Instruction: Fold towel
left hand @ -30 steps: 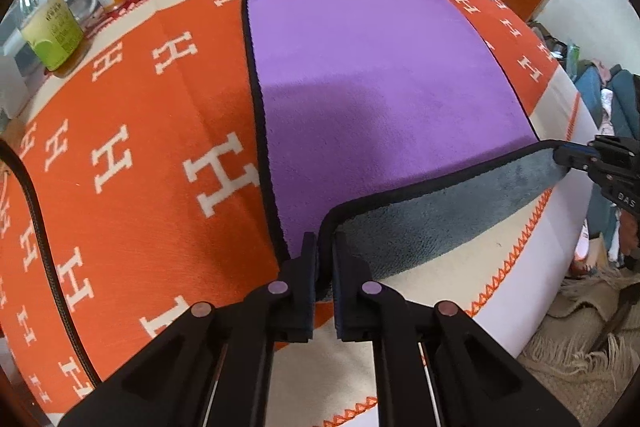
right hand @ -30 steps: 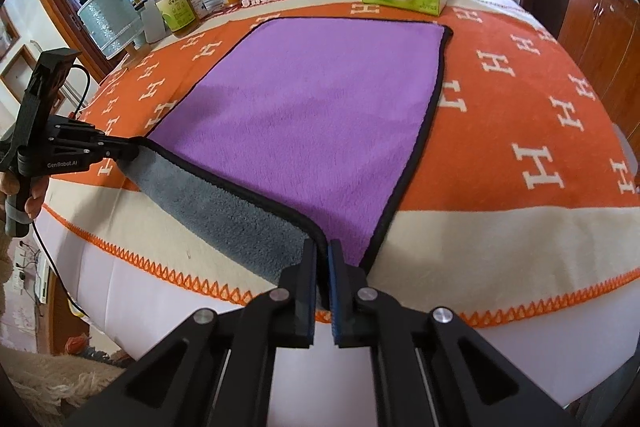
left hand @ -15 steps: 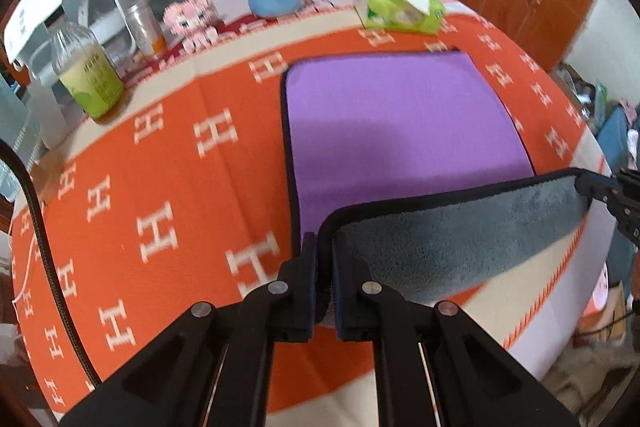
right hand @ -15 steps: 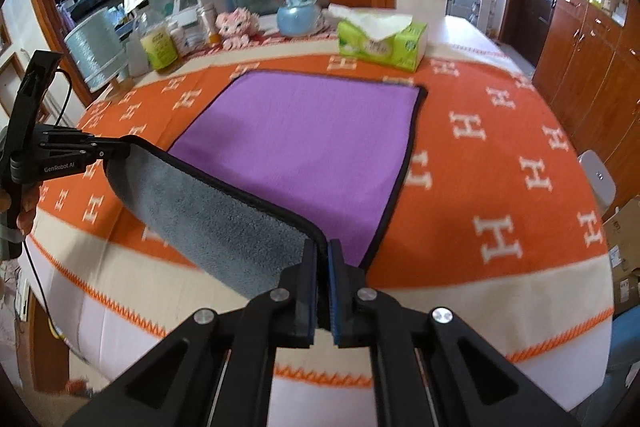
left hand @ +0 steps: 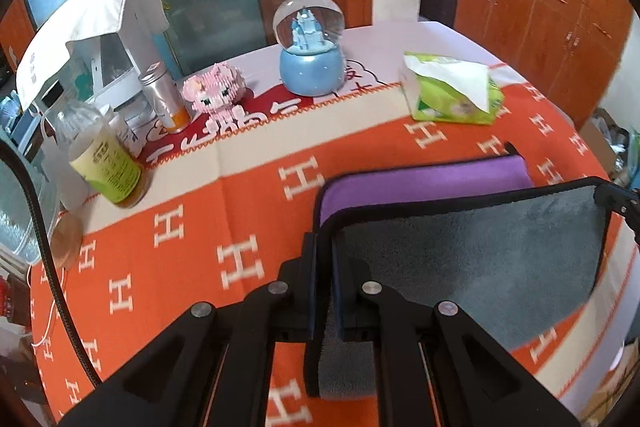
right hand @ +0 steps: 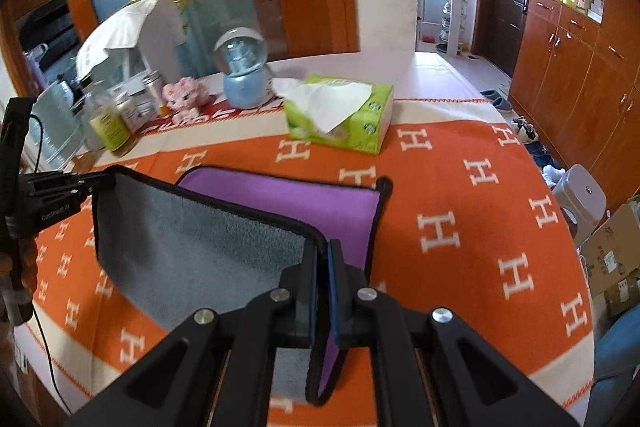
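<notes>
The towel [left hand: 472,259] is purple on one face, grey on the other, with black trim. Its near edge is lifted high off the table, grey underside facing me; the purple far part [left hand: 424,181] still lies on the orange cloth. My left gripper [left hand: 323,247] is shut on the near left corner. My right gripper [right hand: 322,251] is shut on the near right corner. In the right wrist view the towel [right hand: 192,247] hangs between both grippers, with the left gripper [right hand: 86,183] at its far corner. The right gripper's tip shows in the left wrist view [left hand: 612,197].
Beyond the towel stand a green tissue box [left hand: 452,95], a blue snow globe [left hand: 310,55], a pink toy [left hand: 212,95], a silver can [left hand: 164,99] and a bottle [left hand: 100,155]. The orange H-patterned tablecloth [left hand: 168,227] covers the round table. Wooden cabinets [right hand: 568,67] stand right.
Both grippers have risen and moved forward with the towel's near edge. The grey underside now stands up and covers most of the purple face.
</notes>
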The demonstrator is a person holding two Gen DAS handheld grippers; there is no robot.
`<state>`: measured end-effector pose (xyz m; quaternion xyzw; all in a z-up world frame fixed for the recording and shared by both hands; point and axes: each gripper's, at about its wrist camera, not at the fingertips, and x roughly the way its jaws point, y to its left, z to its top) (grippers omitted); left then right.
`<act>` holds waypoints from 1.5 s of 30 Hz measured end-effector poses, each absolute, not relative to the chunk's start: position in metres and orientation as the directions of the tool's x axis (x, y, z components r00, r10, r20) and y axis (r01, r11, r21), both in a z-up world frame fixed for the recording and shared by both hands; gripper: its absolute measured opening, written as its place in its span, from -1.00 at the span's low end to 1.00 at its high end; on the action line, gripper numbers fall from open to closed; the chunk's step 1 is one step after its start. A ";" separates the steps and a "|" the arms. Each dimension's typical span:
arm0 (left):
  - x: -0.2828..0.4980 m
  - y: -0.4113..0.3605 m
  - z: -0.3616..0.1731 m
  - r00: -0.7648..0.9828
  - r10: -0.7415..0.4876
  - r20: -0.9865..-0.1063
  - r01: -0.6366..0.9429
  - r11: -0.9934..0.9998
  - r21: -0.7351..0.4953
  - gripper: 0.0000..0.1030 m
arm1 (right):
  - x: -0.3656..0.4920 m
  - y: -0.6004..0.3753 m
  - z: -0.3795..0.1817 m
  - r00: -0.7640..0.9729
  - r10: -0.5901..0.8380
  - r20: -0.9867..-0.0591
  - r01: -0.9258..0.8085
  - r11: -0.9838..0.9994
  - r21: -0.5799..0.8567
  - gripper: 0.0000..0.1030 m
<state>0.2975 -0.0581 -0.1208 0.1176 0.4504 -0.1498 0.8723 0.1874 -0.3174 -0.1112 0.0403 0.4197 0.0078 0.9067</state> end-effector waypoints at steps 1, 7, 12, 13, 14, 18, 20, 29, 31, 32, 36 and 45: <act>0.304 -0.062 -0.123 0.554 -0.145 -0.820 0.360 0.930 0.079 -0.91 | 0.194 -0.318 -0.113 0.646 0.042 -0.762 0.026 0.997 0.077 -0.91; 0.336 -0.077 -0.138 0.561 -0.118 -0.819 0.321 0.943 0.083 -0.91 | 0.228 -0.326 -0.126 0.634 0.002 -0.774 0.075 0.995 0.064 -0.91; 0.355 -0.089 -0.158 0.555 -0.099 -0.826 0.293 0.952 0.083 -0.91 | 0.251 -0.332 -0.141 0.611 -0.021 -0.791 0.108 0.992 0.058 -0.91; 0.357 -0.090 -0.161 0.553 -0.096 -0.828 0.289 0.954 0.082 -0.91 | 0.253 -0.332 -0.143 0.608 -0.026 -0.793 0.112 0.992 0.053 -0.91; 0.360 -0.092 -0.165 0.550 -0.094 -0.830 0.284 0.956 0.080 -0.91 | 0.256 -0.333 -0.146 0.604 -0.032 -0.796 0.115 0.992 0.048 -0.91; 0.370 -0.095 -0.182 0.535 -0.081 -0.841 0.265 0.961 0.076 -0.91 | 0.268 -0.335 -0.158 0.586 -0.046 -0.809 0.127 0.991 0.036 -0.91; 0.373 -0.097 -0.190 0.530 -0.072 -0.845 0.259 0.963 0.080 -0.91 | 0.273 -0.335 -0.165 0.574 -0.051 -0.817 0.130 0.991 0.029 -0.91; 0.381 -0.100 -0.212 0.515 -0.058 -0.855 0.223 0.973 0.068 -0.91 | 0.285 -0.335 -0.186 0.553 -0.085 -0.829 0.140 0.990 -0.008 -0.91; 0.381 -0.100 -0.214 0.515 -0.059 -0.855 0.222 0.973 0.066 -0.90 | 0.286 -0.334 -0.188 0.551 -0.093 -0.829 0.138 0.990 -0.019 -0.91; 0.381 -0.100 -0.214 0.515 -0.059 -0.855 0.221 0.973 0.067 -0.90 | 0.287 -0.333 -0.190 0.550 -0.101 -0.829 0.138 0.990 -0.028 -0.91; 0.381 -0.099 -0.215 0.510 -0.058 -0.858 0.213 0.975 0.061 -0.85 | 0.288 -0.332 -0.191 0.546 -0.119 -0.829 0.147 0.988 -0.045 -0.82; 0.378 -0.088 -0.200 0.521 -0.041 -0.852 0.145 0.989 0.041 0.71 | 0.281 -0.332 -0.169 0.580 -0.121 -0.805 0.158 0.987 -0.035 -0.28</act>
